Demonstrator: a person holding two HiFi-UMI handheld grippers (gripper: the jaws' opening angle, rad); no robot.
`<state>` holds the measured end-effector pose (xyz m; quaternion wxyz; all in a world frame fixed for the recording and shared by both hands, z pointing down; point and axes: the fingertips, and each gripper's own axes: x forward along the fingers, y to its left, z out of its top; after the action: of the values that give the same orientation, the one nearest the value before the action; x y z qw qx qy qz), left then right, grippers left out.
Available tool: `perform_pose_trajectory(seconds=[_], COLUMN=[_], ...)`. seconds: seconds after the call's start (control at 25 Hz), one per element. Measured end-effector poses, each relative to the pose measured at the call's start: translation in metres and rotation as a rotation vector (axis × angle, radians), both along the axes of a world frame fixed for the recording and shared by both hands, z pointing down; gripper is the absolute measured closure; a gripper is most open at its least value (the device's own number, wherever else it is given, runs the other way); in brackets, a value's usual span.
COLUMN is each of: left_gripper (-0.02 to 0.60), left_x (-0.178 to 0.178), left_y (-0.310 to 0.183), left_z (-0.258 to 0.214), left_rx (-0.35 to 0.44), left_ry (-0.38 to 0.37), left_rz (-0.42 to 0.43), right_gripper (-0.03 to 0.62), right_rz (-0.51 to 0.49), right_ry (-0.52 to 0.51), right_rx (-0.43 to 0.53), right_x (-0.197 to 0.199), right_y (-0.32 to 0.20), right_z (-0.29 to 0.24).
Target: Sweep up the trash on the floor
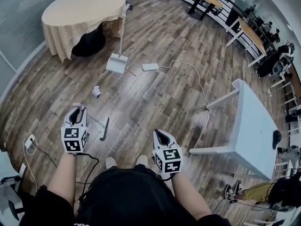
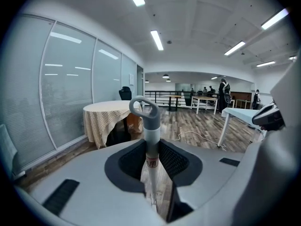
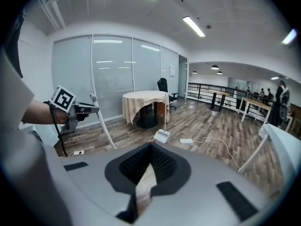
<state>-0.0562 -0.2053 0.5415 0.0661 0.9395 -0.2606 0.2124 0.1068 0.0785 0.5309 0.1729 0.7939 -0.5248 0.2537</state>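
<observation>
My left gripper (image 1: 78, 113) is shut on the upper part of a white broom handle (image 2: 151, 149) with a grey hanging loop. The handle slants down to the dark broom head (image 1: 104, 128) on the wooden floor just right of that gripper. A crumpled white scrap of trash (image 1: 96, 91) lies on the floor ahead of the broom. Farther off stands a white dustpan (image 1: 116, 63) with an upright handle, and the right gripper view shows that dustpan (image 3: 162, 135) too. My right gripper (image 1: 161, 135) hangs shut and empty at the lower middle, its jaws nearly together in its own view (image 3: 146, 173).
A round table with a checked cloth (image 1: 80, 11) stands at the back left. A white table (image 1: 254, 126) is on the right. A power strip (image 1: 150, 67) and its cable run across the floor between them. A plugged floor socket (image 1: 29, 142) sits at the left.
</observation>
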Motion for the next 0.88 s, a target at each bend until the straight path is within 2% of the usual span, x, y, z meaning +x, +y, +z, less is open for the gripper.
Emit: perform_pose_trajectory(seconds=[0.2, 0.48, 0.88], left_gripper=[0.494, 0.494, 0.494], left_x=[-0.022, -0.038, -0.018], left_y=[-0.024, -0.043, -0.043], left_z=[-0.001, -0.003, -0.016], left_rx=[0.002, 0.021, 0.030], left_ry=[-0.004, -0.024, 0.000], left_rz=[-0.043, -0.045, 0.023], right_gripper=[0.582, 0.582, 0.582], right_rz=[-0.043, -0.083, -0.109], right_ry=[0.001, 0.007, 0.016], right_rx=[-0.016, -0.030, -0.044], right_x=[-0.009, -0.017, -0.023], right_y=[-0.028, -0.057, -0.083], right_z=[0.004, 0.006, 0.008])
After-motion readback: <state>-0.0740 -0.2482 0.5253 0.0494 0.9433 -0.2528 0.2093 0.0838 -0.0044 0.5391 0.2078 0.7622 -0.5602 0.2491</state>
